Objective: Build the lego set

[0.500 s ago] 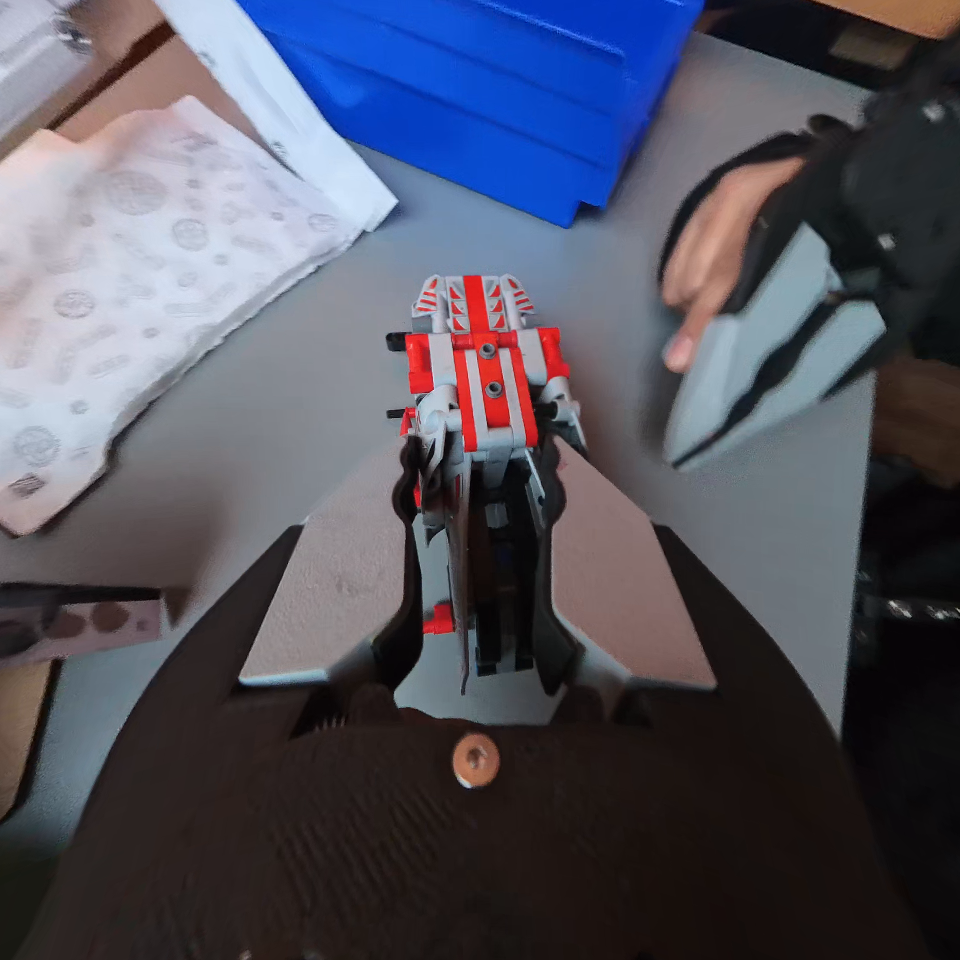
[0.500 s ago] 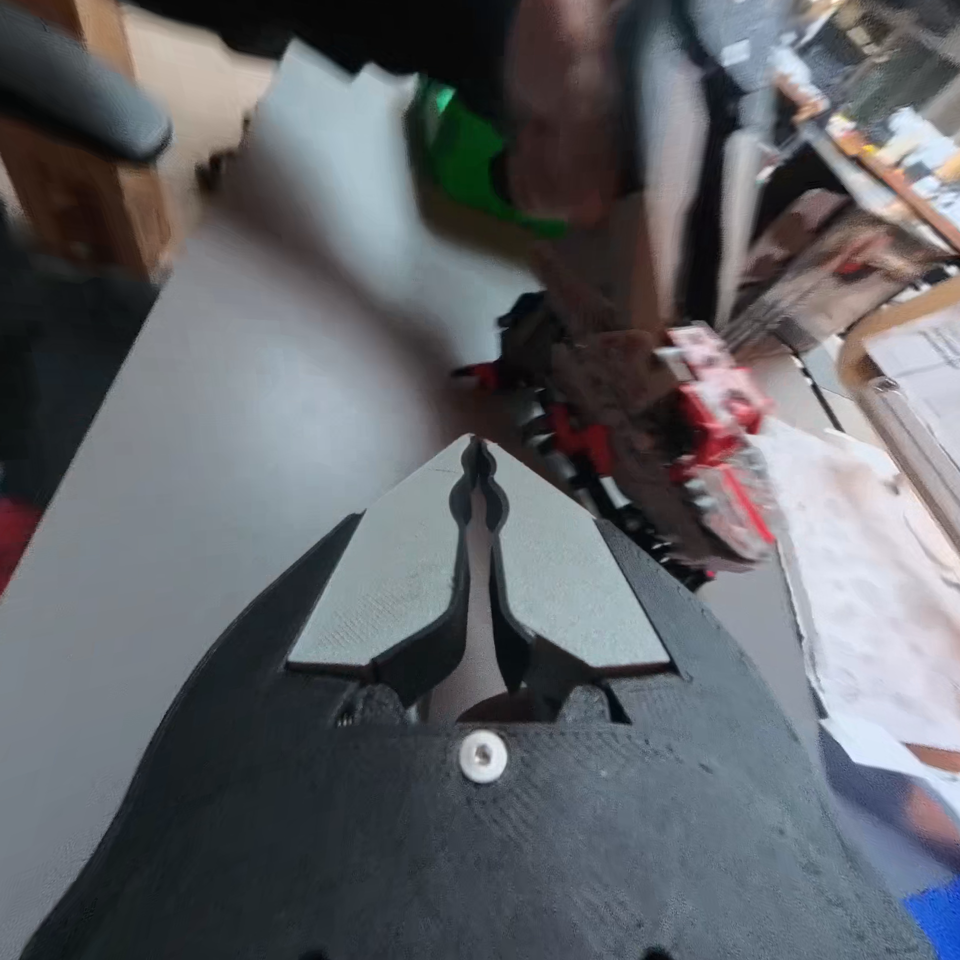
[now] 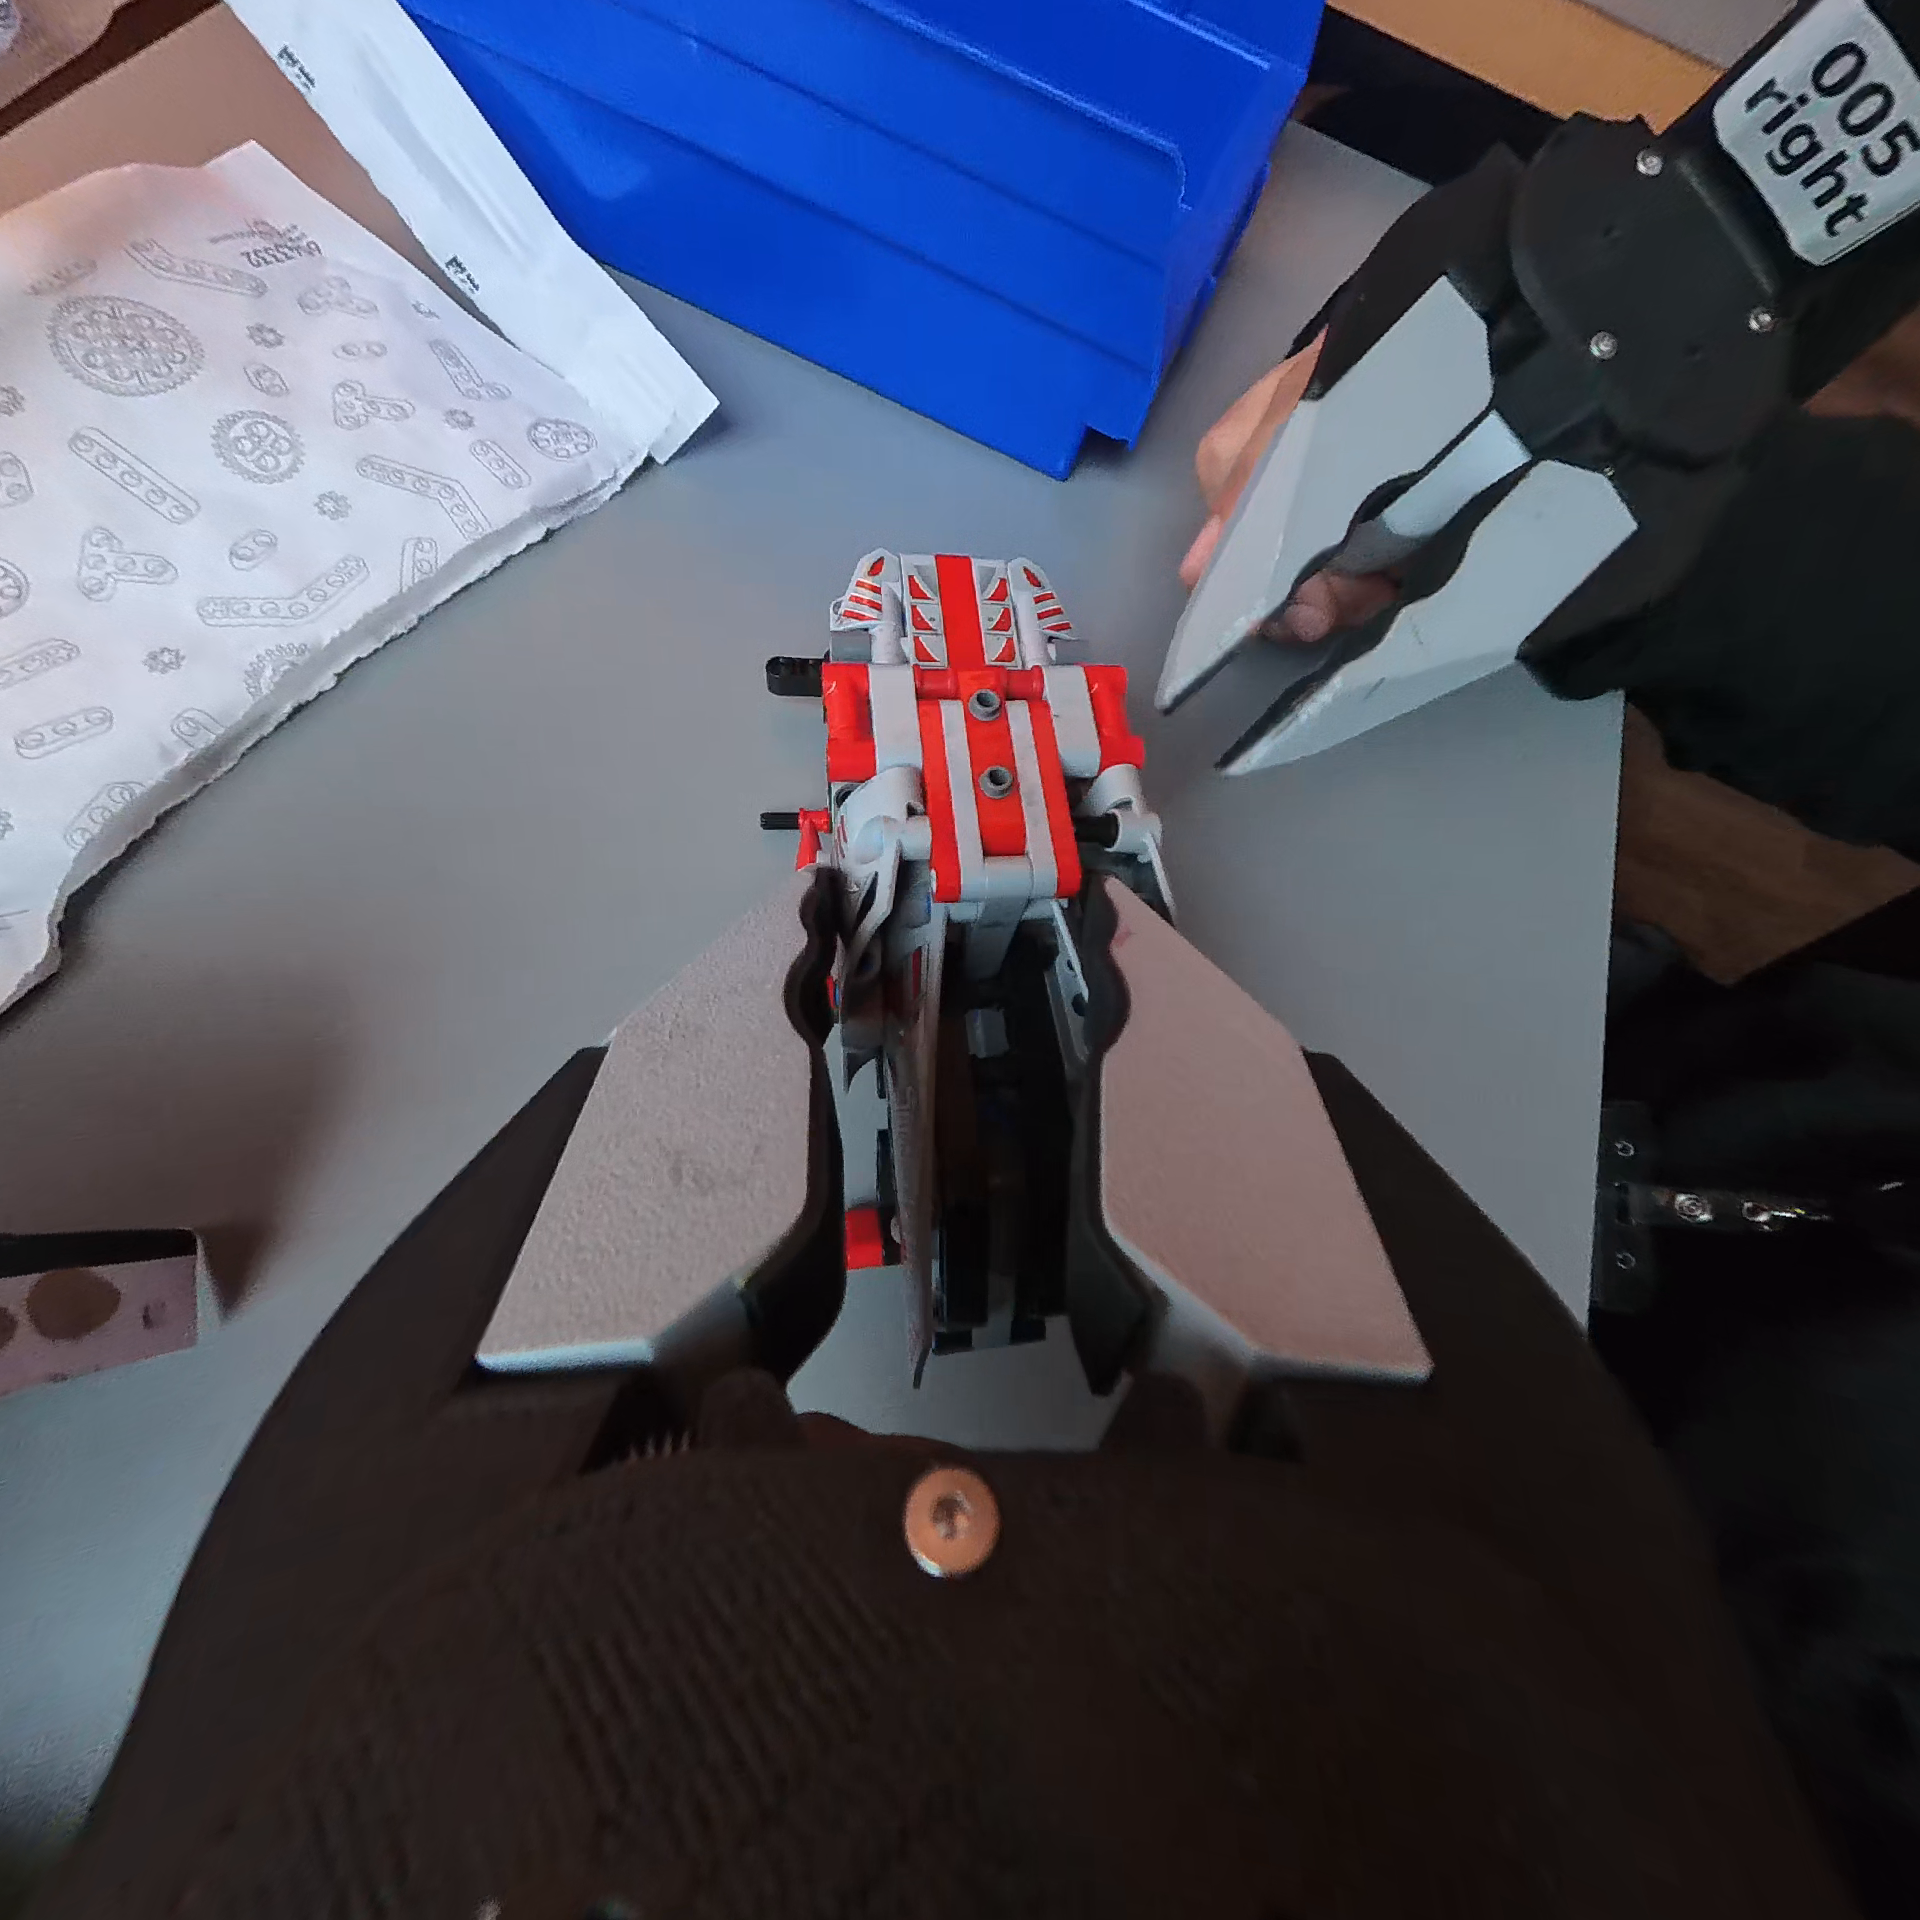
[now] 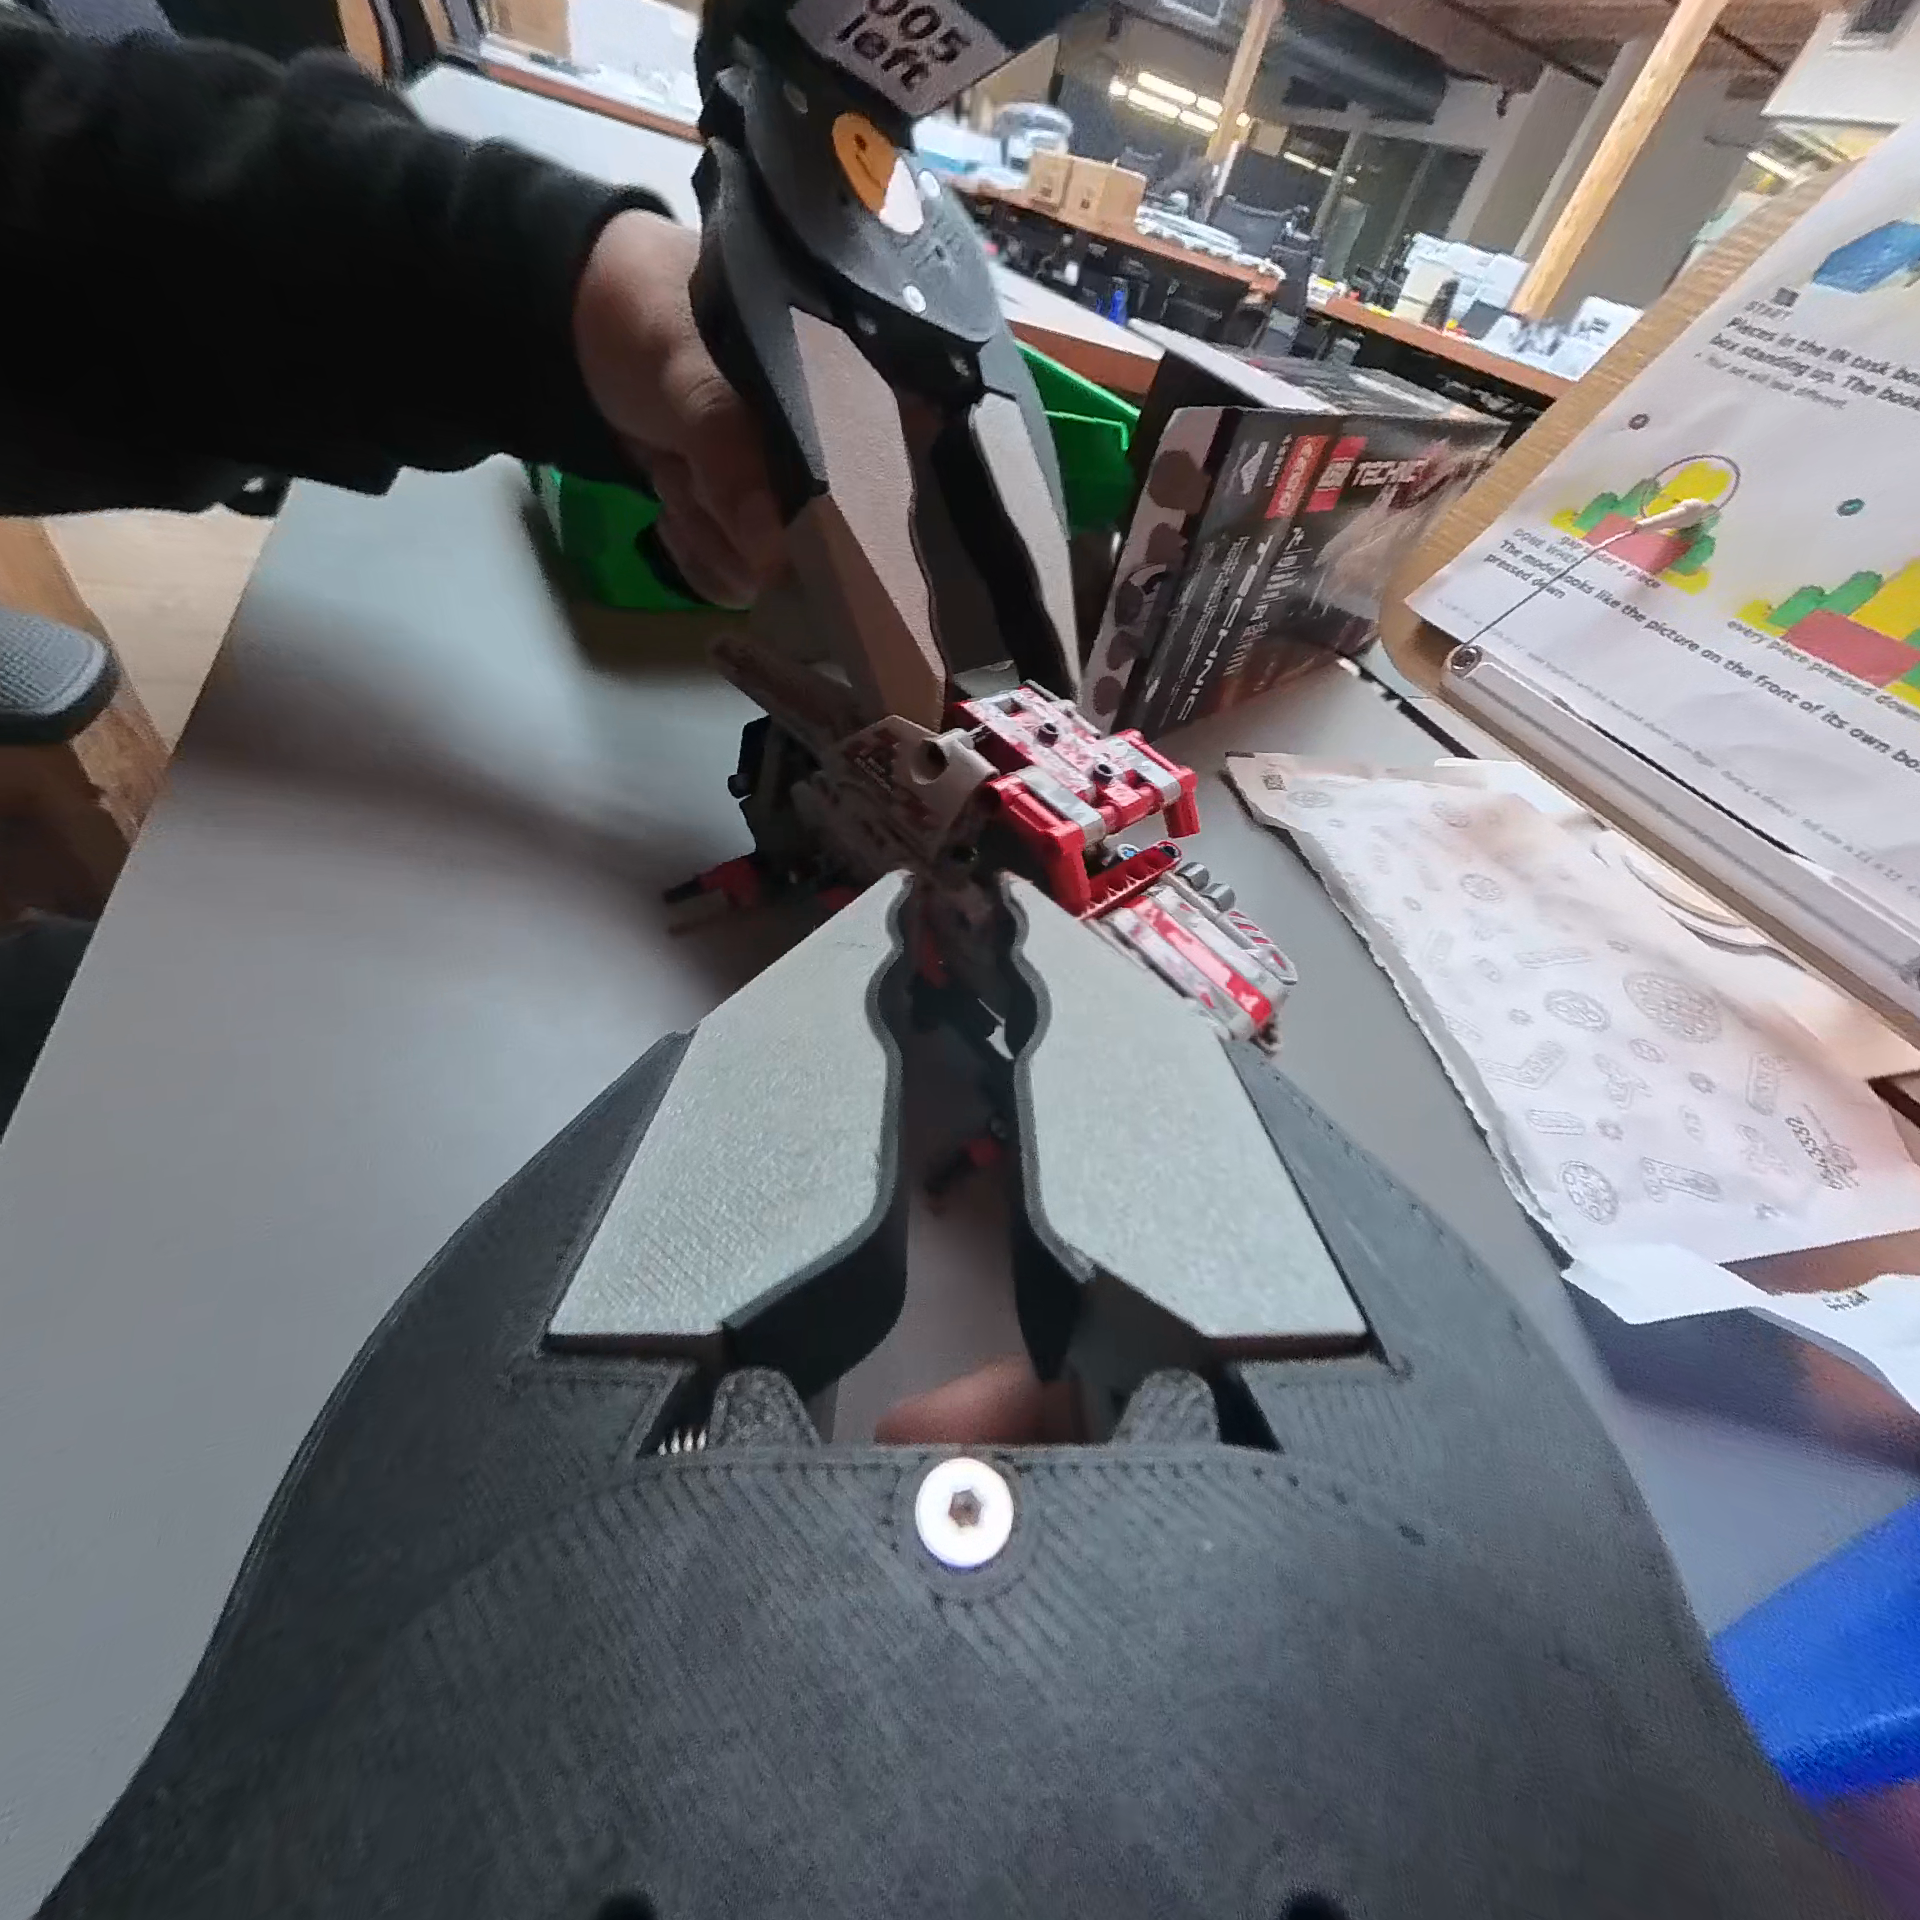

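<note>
Red-and-grey lego model [image 3: 966, 790] sits clamped in the left claw [image 3: 961, 914] — right claw [image 3: 1195, 732] slightly parted, empty.

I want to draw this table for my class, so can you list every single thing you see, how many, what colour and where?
lego model: one, red, grey and black, mid table, clamped in the left jaws
blue bins: stacked, count unclear, far edge
patterned paper bag: one, white, left of the model
lego box: one, dark, standing behind the model
green bin: one, behind the left gripper
instruction sheet: one, white, on a stand
table: one, grey
left gripper: one, black, holding the model
right gripper: one, black, slightly apart, empty, beside the model
</note>
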A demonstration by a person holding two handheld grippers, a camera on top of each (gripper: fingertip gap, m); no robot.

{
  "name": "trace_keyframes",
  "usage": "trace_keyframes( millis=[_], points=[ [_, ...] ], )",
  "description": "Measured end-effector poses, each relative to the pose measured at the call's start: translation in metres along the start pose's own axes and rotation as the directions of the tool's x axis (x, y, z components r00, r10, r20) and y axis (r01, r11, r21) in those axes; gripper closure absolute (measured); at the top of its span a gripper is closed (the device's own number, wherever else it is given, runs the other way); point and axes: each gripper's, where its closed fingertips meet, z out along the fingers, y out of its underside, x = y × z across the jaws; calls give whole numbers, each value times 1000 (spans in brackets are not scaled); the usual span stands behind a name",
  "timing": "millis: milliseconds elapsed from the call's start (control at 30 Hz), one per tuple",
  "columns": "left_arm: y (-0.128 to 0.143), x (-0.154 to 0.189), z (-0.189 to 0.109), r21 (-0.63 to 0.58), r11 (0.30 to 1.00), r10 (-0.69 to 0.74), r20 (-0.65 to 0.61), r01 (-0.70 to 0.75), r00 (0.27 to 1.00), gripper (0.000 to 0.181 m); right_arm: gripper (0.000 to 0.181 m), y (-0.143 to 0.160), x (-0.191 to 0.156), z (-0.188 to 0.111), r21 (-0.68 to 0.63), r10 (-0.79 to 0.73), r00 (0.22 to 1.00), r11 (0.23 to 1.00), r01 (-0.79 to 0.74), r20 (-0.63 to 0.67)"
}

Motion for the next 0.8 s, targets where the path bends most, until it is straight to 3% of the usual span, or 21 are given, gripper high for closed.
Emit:
trace_keyframes(
  millis=[300,567,800],
  points=[
    [-2,0,-2,45,994,-94,-42,96,995,138,170,-3,13,-6,40,21,998,999,-19,-56],
    [-2,2,0,67,990,-127,48,123,991,137,180,9,2,1,-58,-21,999,998,20,-26],
    [-4,-6,-5,182,942,-275,-67,283,959,136,171,14,6,4,-101,-45,996,994,38,-75]
  ],
)
